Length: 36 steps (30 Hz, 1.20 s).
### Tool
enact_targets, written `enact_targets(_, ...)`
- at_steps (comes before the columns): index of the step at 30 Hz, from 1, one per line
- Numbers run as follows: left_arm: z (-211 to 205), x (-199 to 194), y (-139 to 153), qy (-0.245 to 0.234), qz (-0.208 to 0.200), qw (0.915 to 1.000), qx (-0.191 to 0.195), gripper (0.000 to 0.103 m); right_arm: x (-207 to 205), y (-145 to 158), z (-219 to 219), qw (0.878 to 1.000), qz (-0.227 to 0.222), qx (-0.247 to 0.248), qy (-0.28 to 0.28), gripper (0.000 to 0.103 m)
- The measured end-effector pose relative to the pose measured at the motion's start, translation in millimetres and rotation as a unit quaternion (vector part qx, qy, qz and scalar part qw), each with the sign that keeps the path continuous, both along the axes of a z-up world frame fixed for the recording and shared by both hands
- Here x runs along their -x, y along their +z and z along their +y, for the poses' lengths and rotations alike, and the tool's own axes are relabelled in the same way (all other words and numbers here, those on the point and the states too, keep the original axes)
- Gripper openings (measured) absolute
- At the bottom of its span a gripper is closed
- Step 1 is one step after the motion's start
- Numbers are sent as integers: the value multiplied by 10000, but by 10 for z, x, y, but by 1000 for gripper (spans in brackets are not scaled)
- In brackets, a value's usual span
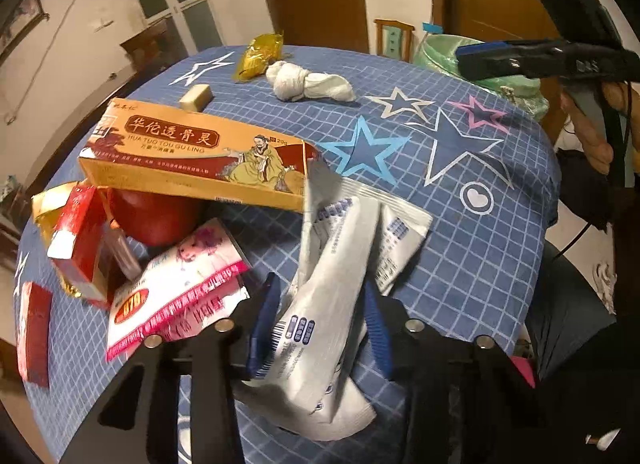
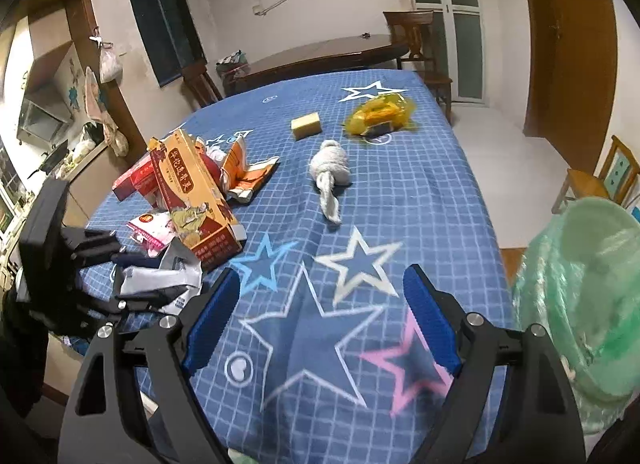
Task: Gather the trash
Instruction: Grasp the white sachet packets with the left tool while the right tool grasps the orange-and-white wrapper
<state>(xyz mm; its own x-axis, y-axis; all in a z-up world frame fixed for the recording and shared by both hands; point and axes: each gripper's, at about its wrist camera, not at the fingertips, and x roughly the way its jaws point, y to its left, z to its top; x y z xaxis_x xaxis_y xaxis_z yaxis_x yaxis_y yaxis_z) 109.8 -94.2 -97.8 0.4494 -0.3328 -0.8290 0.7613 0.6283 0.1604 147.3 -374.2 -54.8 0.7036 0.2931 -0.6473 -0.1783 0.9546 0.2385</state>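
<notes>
My left gripper (image 1: 320, 304) is shut on a crumpled white sachet wrapper (image 1: 340, 264), lifted slightly over the blue star tablecloth (image 1: 460, 223). Beside it lie an orange ointment box (image 1: 192, 151), red boxes (image 1: 76, 240) and a pink wrapper (image 1: 180, 284). My right gripper (image 2: 324, 304) is open and empty above the cloth, and shows at the top right in the left wrist view (image 1: 520, 59). The green-lined trash bin (image 2: 584, 304) stands at the table's right edge. The left gripper with the wrapper (image 2: 160, 280) shows at the left in the right wrist view.
A white rolled cloth (image 2: 330, 171), a yellow wrapper (image 2: 380, 111) and a cream block (image 2: 306, 123) lie farther back on the table. A wooden table (image 2: 320, 55) and chairs stand behind. The table edge runs close on the right.
</notes>
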Motion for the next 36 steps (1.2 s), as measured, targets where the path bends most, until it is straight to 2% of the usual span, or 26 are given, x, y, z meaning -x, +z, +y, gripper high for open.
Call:
enact_targets(1, -3, 40, 4, 57, -42, 10000, 8, 31, -32, 1, 10, 10000, -1, 7, 16, 80)
enact_targets(2, 1, 57, 12, 102, -30, 9999, 45, 30, -89, 2, 25, 10000, 0, -1, 38, 80)
enact_targets(9, 115, 192, 22, 442, 40, 9980, 449, 29, -491, 54, 204, 9996, -11, -88, 272, 79)
enact_targets(12, 167, 172, 22, 599, 140, 9962, 613, 29, -701, 88, 287, 9991, 44, -184, 383, 67)
enact_targets(13, 168, 170, 17, 619, 158, 9958, 655, 29, -761, 99, 311, 9987, 77, -255, 432, 60)
enact_targets(16, 184, 130, 6, 674, 239, 9945, 758, 29, -1057, 133, 482, 9940, 264, -689, 811, 44)
enact_targets(20, 195, 92, -8, 718, 324, 9931, 865, 29, -1454, 81, 688, 9875, 574, -1078, 1001, 33)
enact_targets(23, 212, 93, -10, 738, 371, 9923, 924, 29, -1756, -17, 822, 9803, 913, -1394, 1057, 31)
enact_targets(26, 214, 84, -14, 748, 416, 9916, 974, 29, -1888, -67, 980, 9764, 1118, -1413, 1188, 31)
enact_targets(29, 251, 85, -24, 748, 439, 9911, 1011, 29, -1890, -104, 1100, 9803, 1209, -1063, 1145, 31)
enact_targets(32, 229, 28, -36, 751, 467, 9904, 1060, 30, -1896, -166, 1071, 9821, 1272, -938, 1023, 31)
enact_targets(36, 305, 36, -28, 780, 462, 9896, 1119, 30, -1854, -223, 1032, 9841, 1234, -819, 985, 12)
